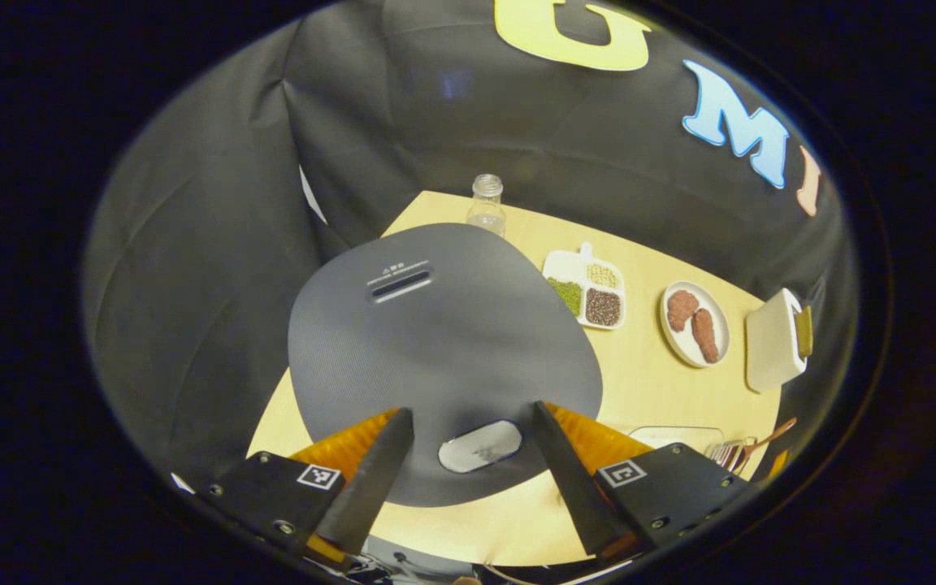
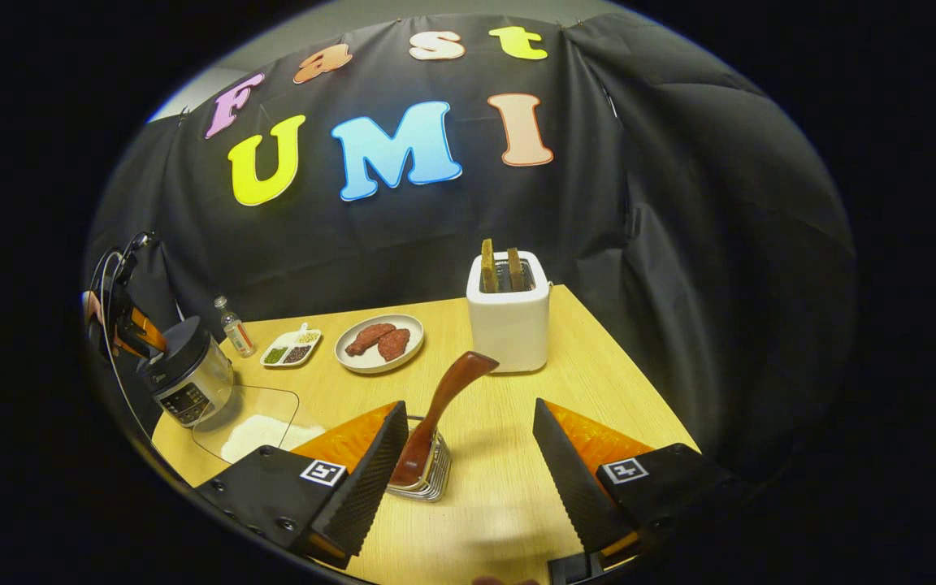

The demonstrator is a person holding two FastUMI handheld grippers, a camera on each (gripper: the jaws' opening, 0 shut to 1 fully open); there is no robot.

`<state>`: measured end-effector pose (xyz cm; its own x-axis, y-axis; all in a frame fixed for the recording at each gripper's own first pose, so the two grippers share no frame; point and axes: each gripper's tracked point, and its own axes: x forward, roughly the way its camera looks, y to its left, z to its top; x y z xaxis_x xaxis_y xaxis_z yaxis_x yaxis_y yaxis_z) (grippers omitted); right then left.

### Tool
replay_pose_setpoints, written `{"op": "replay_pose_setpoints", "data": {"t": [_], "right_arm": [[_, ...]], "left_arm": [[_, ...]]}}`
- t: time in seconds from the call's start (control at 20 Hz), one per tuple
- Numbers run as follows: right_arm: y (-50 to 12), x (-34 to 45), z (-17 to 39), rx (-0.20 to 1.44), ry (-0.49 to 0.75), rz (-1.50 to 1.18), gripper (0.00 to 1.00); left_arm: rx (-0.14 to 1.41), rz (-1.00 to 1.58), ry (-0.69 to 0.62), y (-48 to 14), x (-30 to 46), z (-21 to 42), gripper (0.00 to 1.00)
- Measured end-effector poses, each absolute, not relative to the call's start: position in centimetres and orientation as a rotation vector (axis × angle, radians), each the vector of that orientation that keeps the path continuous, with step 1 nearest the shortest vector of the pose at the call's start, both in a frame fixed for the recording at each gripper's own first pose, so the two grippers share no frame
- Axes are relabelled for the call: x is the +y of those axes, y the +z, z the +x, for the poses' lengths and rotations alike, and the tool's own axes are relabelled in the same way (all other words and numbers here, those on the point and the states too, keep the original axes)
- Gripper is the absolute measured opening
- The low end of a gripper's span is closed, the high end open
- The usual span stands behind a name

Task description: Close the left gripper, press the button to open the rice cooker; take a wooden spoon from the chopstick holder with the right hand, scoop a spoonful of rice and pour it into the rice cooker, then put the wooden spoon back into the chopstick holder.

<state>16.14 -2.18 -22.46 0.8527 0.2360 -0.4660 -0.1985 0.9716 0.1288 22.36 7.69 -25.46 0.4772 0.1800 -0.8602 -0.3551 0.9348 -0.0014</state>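
Note:
Seen from above in the left gripper view, the rice cooker's dark grey lid (image 1: 435,341) is down, and its silver button (image 1: 480,445) lies near the front edge. My left gripper (image 1: 470,408) hovers over the lid, open, its fingers on either side of the button. In the right gripper view the wooden spoon (image 2: 444,398) stands tilted in the metal chopstick holder (image 2: 423,475). My right gripper (image 2: 468,405) is open just in front of it, with the spoon close to its left finger. White rice (image 2: 261,435) lies in a clear tray. The rice cooker (image 2: 184,370) stands at far left with the left gripper (image 2: 123,321) above it.
A white toaster (image 2: 509,313) holding two slices stands at the back of the wooden table (image 2: 598,390). A plate of meat (image 2: 379,341), a divided dish of grains (image 2: 291,347) and a small bottle (image 2: 234,327) line the far side. Black cloth walls close in the booth.

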Motion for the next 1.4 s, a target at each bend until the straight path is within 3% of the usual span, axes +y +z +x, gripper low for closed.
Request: {"op": "replay_pose_setpoints", "data": {"t": [0.35,0.7,0.8,1.05,1.15,1.2,1.4], "right_arm": [[-22.5,-4.1,14.7,0.506,0.231,0.063,0.98],[-18.0,-3.5,12.1,0.432,0.179,0.089,0.98],[-15.8,-2.9,11.0,0.396,0.187,0.089,0.98],[-11.0,-2.8,9.6,0.303,0.192,-0.005,0.98],[-8.2,-2.5,9.0,0.253,0.196,0.001,0.98],[-6.5,-2.4,8.2,0.23,0.2,0.009,0.98],[-1.5,-2.6,5.2,0.112,0.193,0.007,0.98]], "left_arm": [[0.996,-0.183,0.351,-25.5,7.6,22.4,1.0],[0.844,-0.158,0.327,-23.8,5.7,20.6,1.0],[0.74,-0.164,0.284,-21.1,3.4,18.8,0.94],[0.492,-0.145,0.182,-12.0,-0.9,11.7,0.99],[0.384,-0.146,0.161,-7.7,-1.9,8.9,0.93],[0.333,-0.152,0.15,-5.6,-2.3,7.7,0.98],[0.13,-0.084,0.097,2.3,-2.9,0.7,0.97]]}}
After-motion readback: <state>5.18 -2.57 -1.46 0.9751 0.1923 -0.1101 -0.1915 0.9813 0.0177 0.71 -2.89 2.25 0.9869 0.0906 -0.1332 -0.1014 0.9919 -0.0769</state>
